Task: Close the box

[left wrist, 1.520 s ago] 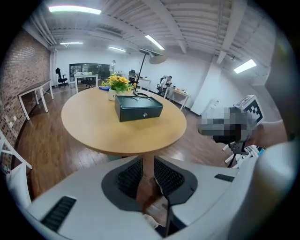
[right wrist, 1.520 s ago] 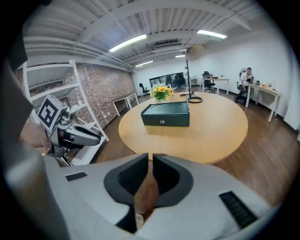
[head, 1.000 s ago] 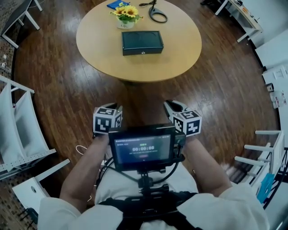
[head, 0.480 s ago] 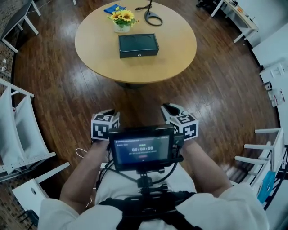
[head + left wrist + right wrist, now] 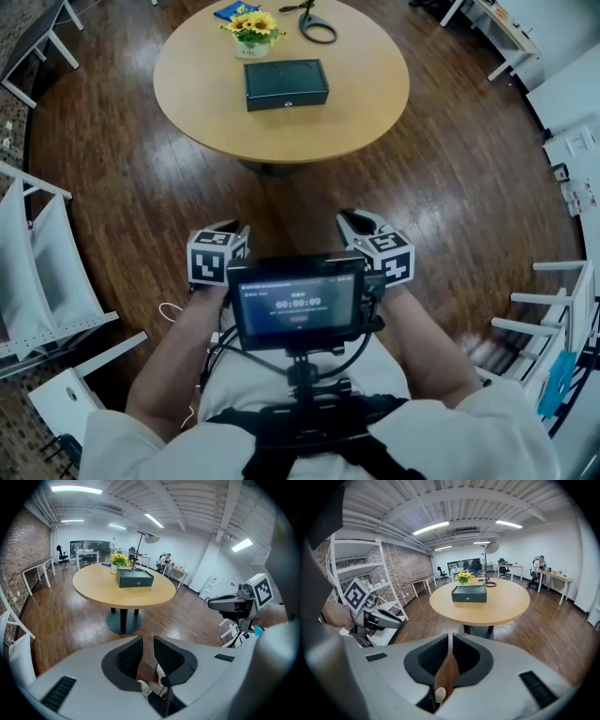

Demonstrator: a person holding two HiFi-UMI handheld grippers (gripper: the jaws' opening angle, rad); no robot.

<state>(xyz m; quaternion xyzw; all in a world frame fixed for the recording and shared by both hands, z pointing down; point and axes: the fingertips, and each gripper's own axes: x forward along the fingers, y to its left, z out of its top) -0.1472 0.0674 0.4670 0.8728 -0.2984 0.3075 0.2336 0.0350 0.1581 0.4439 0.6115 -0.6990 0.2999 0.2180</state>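
A dark green box [image 5: 286,84] lies flat near the middle of the round wooden table [image 5: 356,108], its lid down and a small latch on the front. It also shows in the left gripper view, box [image 5: 135,578], and in the right gripper view, box [image 5: 469,593]. Both grippers are held close to my body, well short of the table and over the wood floor. My left gripper [image 5: 234,228] has its jaws nearly together with nothing between them. The right gripper [image 5: 352,220] has its tips meeting, also empty.
A pot of yellow flowers [image 5: 248,28], a ring-based lamp [image 5: 319,28] and a blue item [image 5: 230,9] stand behind the box. White shelving [image 5: 37,272] is at my left and a white chair [image 5: 553,319] at my right. A monitor [image 5: 300,305] hangs at my chest.
The table and box have drifted slightly up and left in the head view. Both grippers stay by my body with their jaws unchanged.
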